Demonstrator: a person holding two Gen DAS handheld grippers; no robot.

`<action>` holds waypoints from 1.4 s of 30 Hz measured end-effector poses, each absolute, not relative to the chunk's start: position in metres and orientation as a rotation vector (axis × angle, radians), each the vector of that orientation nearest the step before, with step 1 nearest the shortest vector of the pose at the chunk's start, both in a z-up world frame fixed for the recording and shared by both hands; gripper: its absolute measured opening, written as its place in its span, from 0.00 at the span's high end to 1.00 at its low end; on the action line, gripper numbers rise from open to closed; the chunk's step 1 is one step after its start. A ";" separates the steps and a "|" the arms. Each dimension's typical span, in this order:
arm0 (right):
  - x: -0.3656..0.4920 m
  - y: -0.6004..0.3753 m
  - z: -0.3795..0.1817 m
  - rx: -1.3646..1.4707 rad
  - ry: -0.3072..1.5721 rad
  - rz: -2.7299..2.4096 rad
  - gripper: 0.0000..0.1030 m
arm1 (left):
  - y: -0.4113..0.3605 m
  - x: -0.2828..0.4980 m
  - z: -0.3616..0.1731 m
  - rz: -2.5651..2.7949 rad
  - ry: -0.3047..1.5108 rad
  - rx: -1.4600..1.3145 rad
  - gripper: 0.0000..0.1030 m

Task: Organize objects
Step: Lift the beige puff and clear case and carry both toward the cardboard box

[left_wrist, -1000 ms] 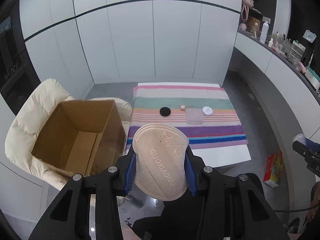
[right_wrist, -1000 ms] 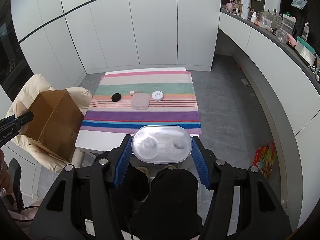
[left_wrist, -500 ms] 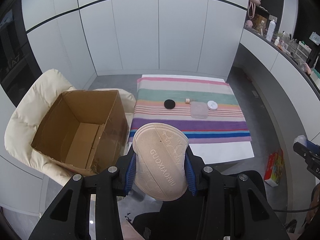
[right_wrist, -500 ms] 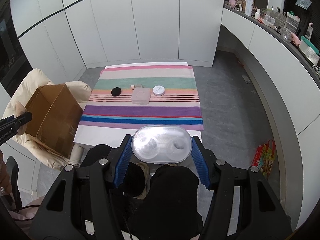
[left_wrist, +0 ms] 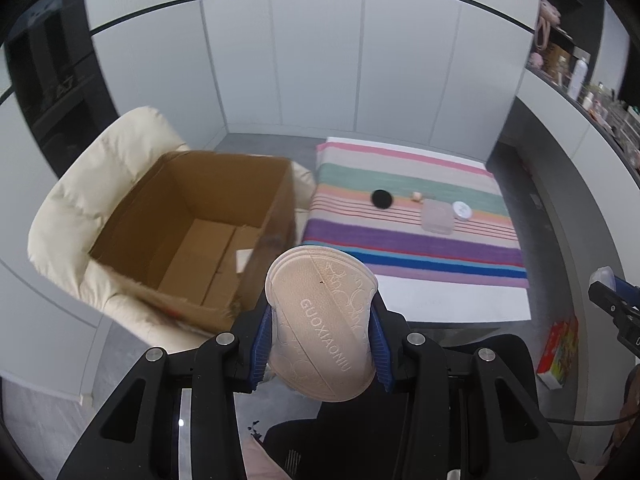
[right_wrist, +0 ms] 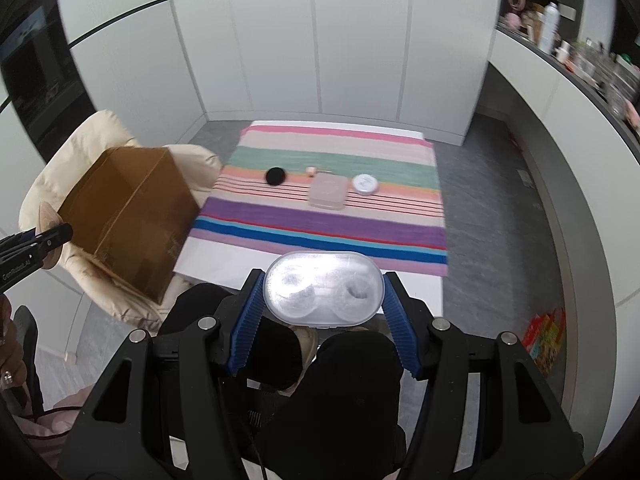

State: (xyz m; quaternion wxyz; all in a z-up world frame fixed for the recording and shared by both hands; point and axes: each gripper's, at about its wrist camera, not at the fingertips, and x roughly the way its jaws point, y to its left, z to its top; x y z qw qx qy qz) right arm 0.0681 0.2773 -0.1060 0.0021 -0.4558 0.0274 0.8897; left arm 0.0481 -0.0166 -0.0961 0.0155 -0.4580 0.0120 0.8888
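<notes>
My left gripper is shut on a beige slipper, sole up, held in the air just right of the open cardboard box. My right gripper is shut on a clear oval plastic case above the table's near edge. On the striped cloth lie a black round disc, a small pink piece, a pale square box and a white round tin. The left gripper also shows at the left edge of the right wrist view.
The box sits on a cream padded armchair left of the low white table. A colourful carton lies on the grey floor at right. A counter with bottles runs along the right wall. My dark-clothed legs are below.
My left gripper has swung left with the slipper, so the open box now fills more of its view. My right gripper has drifted slightly, still holding the case.
</notes>
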 end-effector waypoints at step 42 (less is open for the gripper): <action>0.014 0.078 -0.129 -1.687 -0.268 3.118 0.41 | -0.166 0.077 -0.159 2.956 -0.173 -1.669 0.58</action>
